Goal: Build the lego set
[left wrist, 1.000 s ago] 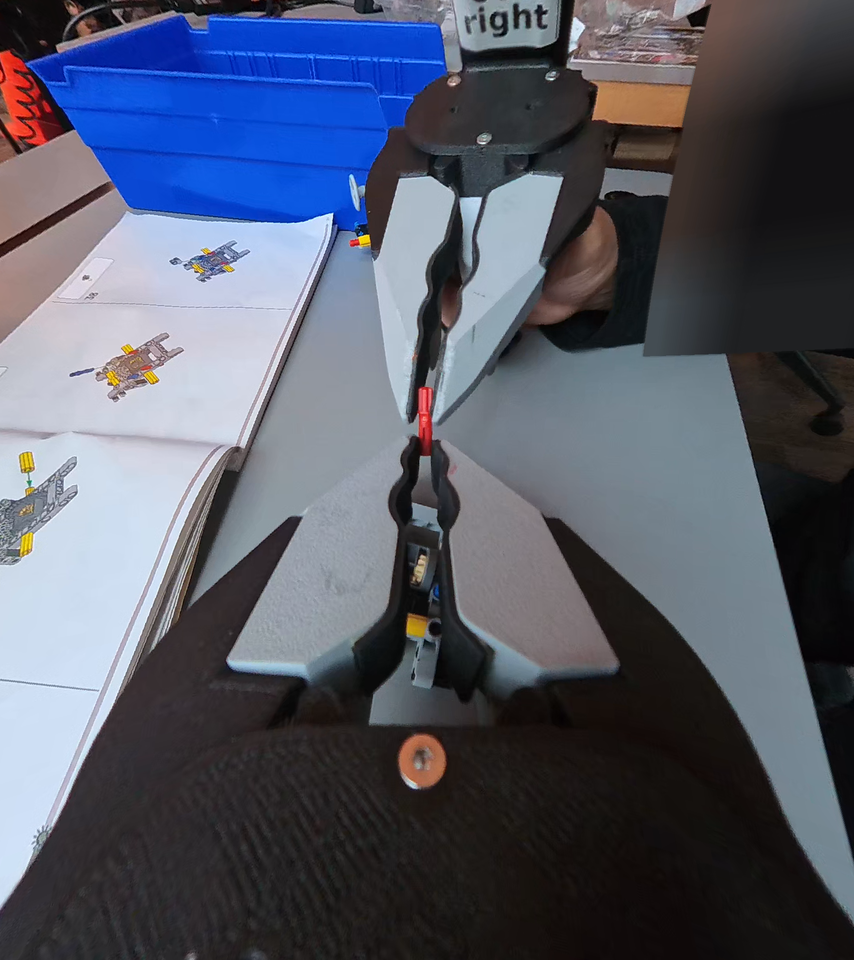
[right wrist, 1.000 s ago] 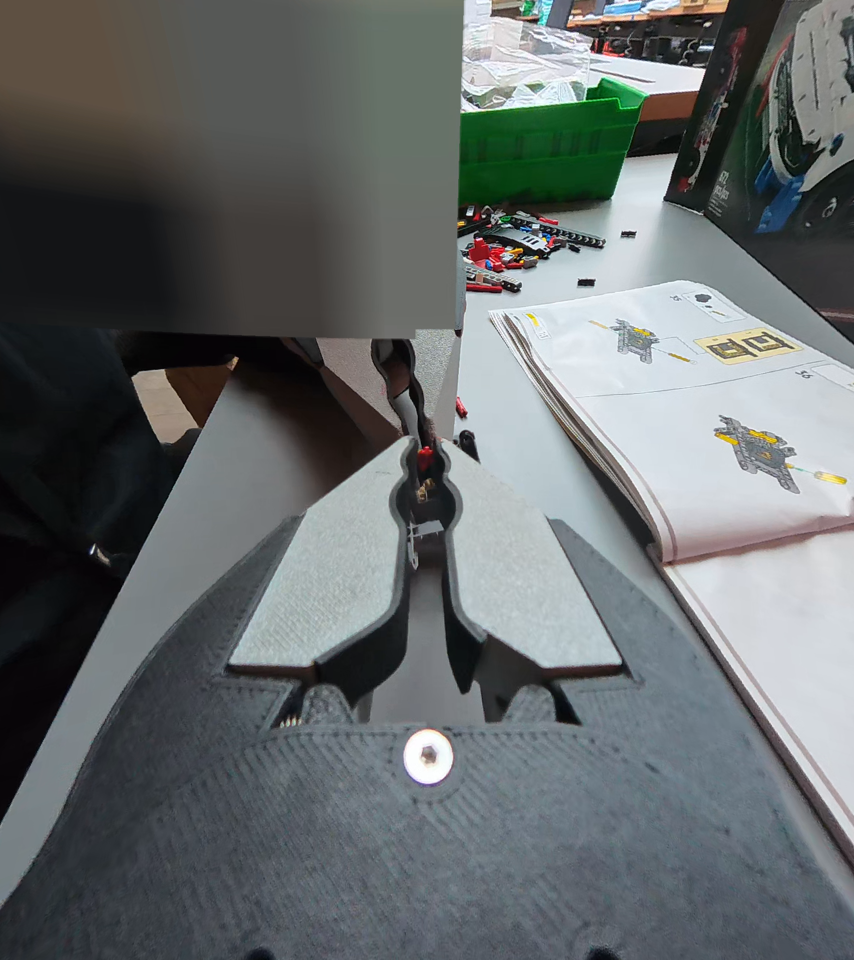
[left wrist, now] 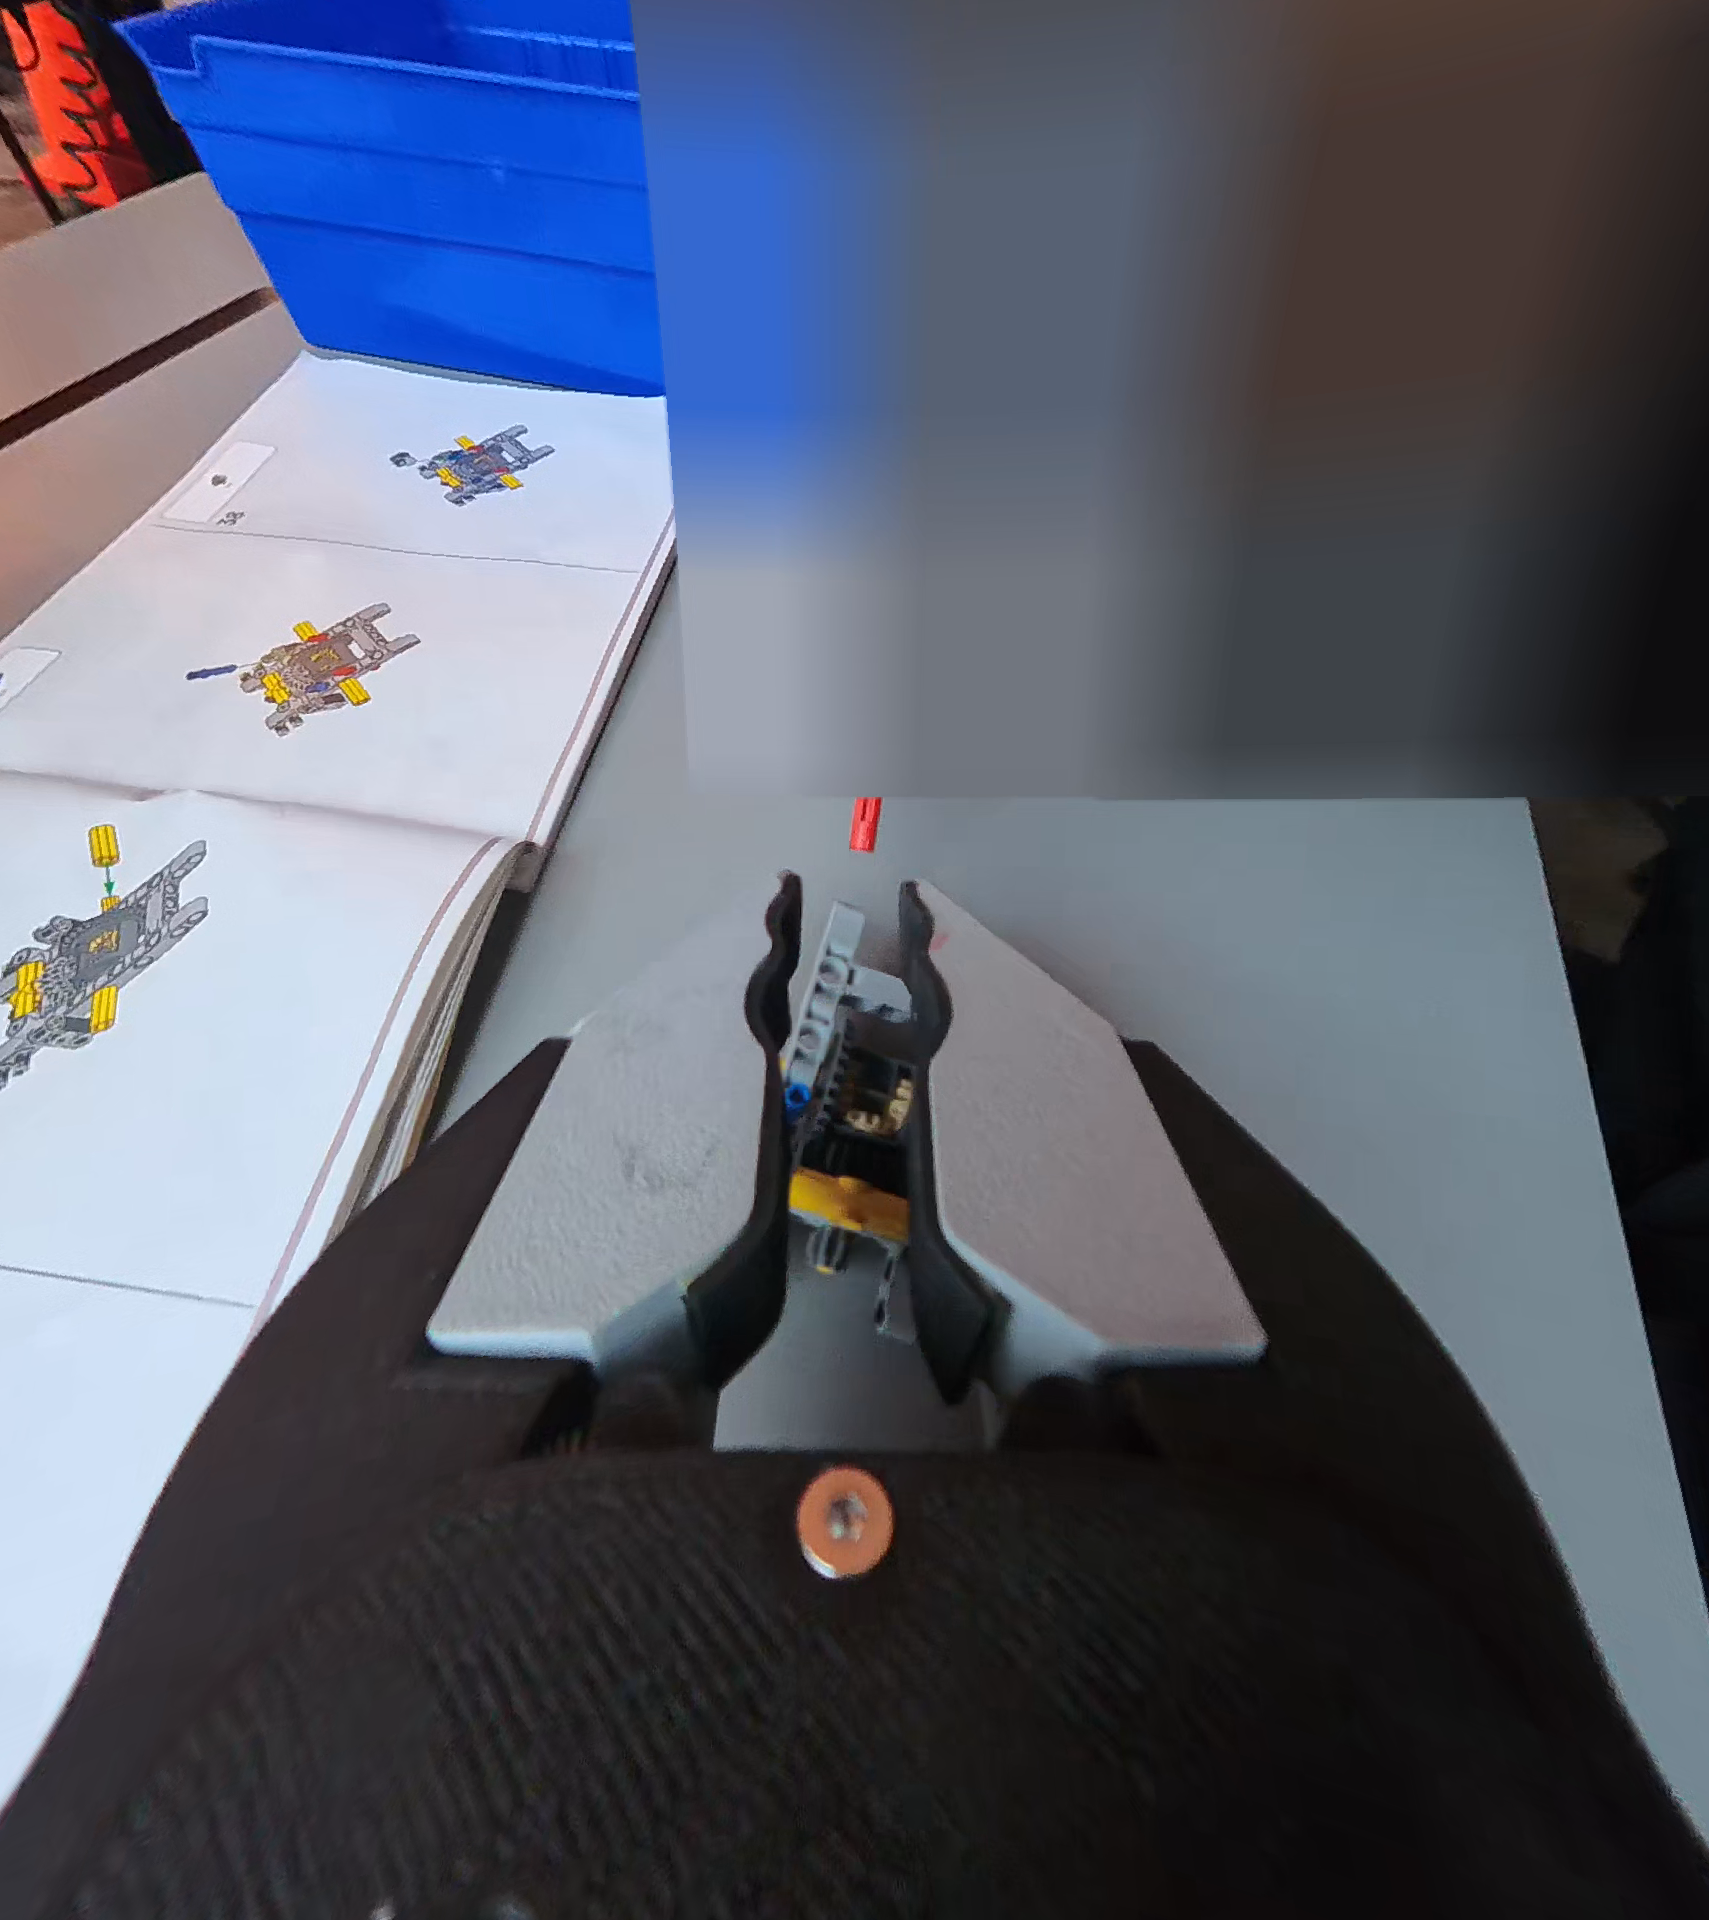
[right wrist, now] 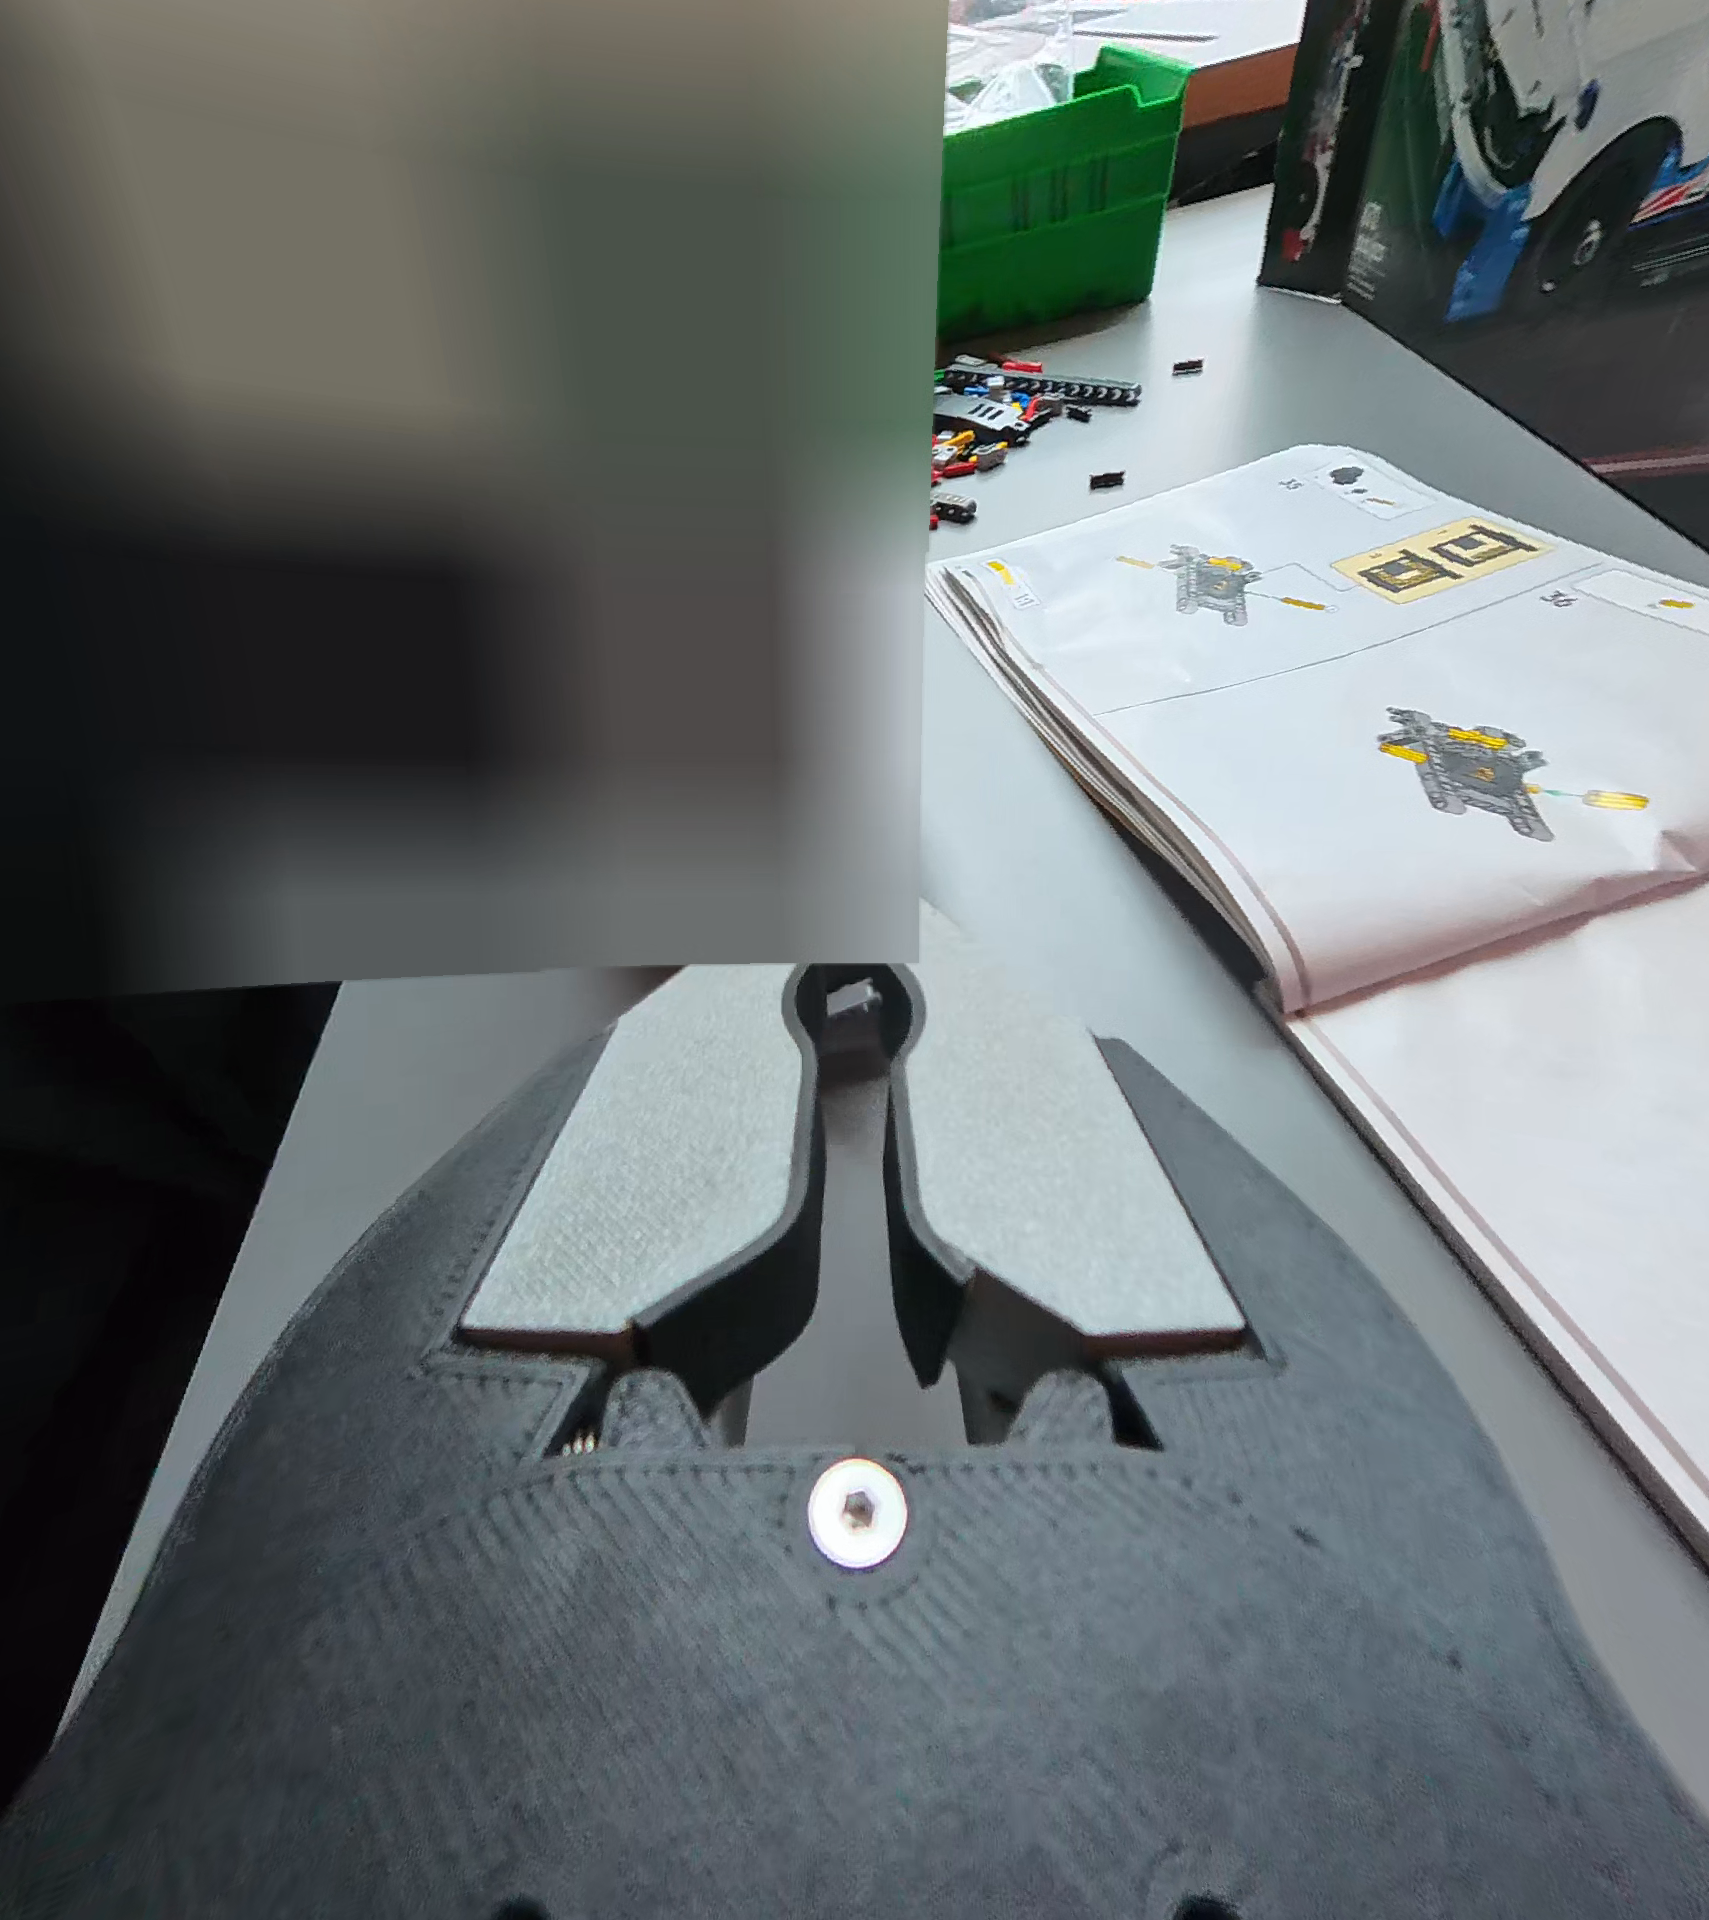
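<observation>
Left tongs (left wrist: 848, 894) grip the grey-yellow assembly (left wrist: 845, 1091); a red pin (left wrist: 864, 824) sits just beyond. Right tongs (right wrist: 855, 987) narrow; tips blurred over, contents unclear. Manual (right wrist: 1432, 748) lies right.

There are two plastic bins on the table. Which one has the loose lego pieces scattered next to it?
The green bin, in the right wrist view. Loose lego pieces lie scattered on the grey table just in front of it. The blue bin has only the open instruction booklet before it.
</observation>
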The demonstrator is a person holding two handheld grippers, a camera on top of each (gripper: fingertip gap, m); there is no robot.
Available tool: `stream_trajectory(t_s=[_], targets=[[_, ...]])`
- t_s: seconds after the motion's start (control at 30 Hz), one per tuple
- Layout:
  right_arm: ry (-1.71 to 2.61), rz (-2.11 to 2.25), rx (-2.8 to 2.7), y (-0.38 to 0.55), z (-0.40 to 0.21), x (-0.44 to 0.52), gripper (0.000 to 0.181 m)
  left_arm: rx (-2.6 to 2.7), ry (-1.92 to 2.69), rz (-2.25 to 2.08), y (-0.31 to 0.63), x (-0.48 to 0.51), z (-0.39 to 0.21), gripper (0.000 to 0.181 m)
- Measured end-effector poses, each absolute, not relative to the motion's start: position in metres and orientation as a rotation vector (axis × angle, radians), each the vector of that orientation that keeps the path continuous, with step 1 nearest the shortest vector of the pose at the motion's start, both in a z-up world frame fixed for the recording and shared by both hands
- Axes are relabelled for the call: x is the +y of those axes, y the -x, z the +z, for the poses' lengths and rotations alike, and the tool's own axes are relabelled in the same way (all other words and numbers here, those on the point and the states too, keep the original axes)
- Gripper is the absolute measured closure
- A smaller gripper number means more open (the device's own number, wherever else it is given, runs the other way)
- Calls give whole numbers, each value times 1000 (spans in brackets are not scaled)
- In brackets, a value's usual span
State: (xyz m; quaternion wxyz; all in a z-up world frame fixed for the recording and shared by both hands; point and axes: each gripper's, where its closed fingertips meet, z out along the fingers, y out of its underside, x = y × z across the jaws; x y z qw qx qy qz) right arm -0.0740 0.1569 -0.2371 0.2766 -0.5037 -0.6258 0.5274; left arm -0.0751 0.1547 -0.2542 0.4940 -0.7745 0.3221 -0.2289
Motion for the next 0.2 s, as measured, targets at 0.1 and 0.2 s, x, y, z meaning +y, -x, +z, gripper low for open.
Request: stream_trajectory(t_s=[0.1,0.2], targets=[[1388,1397,-1664,72,-238,162,180,775,1878,-525,83,157,-254,165],[1417,1356,-1634,66,-239,171,180,781,1875,-495,92,156,-255,165]])
